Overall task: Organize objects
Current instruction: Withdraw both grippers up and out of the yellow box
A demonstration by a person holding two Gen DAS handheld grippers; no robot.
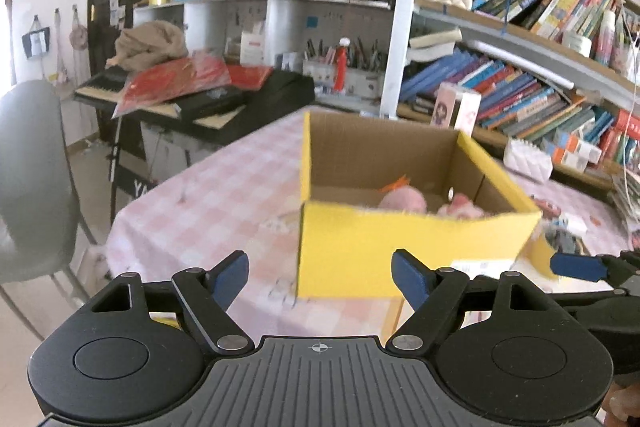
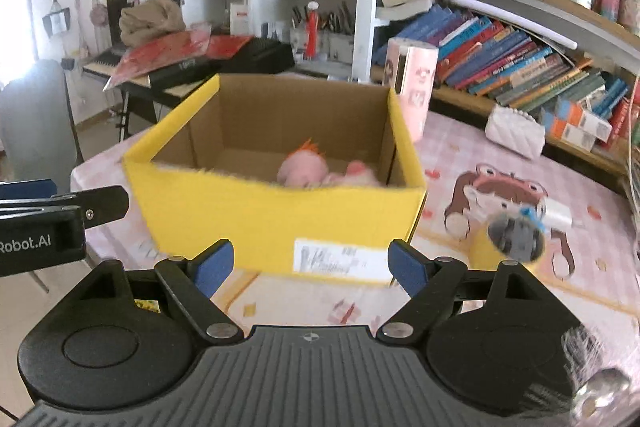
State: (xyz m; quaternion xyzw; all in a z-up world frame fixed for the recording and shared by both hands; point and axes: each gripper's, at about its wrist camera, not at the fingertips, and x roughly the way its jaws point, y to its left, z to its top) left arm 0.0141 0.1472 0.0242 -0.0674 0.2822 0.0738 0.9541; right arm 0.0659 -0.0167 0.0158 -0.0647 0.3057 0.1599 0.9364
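Pink-and-white checked tablecloth [image 2: 460, 155] covers the work table, with crowded bookshelves [image 2: 520, 67] beyond it and to the right of both grippers, and a keyboard stand piled with red packets [image 1: 176, 83] beyond it to the left. Directly ahead of both grippers stands an open yellow cardboard box [image 2: 280, 223] (brown inside, white shipping label [image 2: 340, 259] on the near wall), upright on the cloth. On its floor, toward the far right corner, lie pink plush toys [image 2: 304, 169], one with an orange tuft; their outlines are blurred. Right of the box, a small yellow cup [image 2: 514, 241] holding dark items sits on the cloth, just in front of a brown cartoon print [image 2: 500, 191]. A white quilted purse [image 2: 516, 133] lies farther back near the shelves. Left gripper [image 1: 319, 277]: blue-padded fingers [image 1: 230, 275] spread wide, nothing between them, held short of the box's near left corner. Right gripper [image 2: 311, 265]: fingers [image 2: 212, 267] likewise spread wide and empty, level with the near wall and centred on the label. Each gripper appears at the edge of the other's view, side by side.
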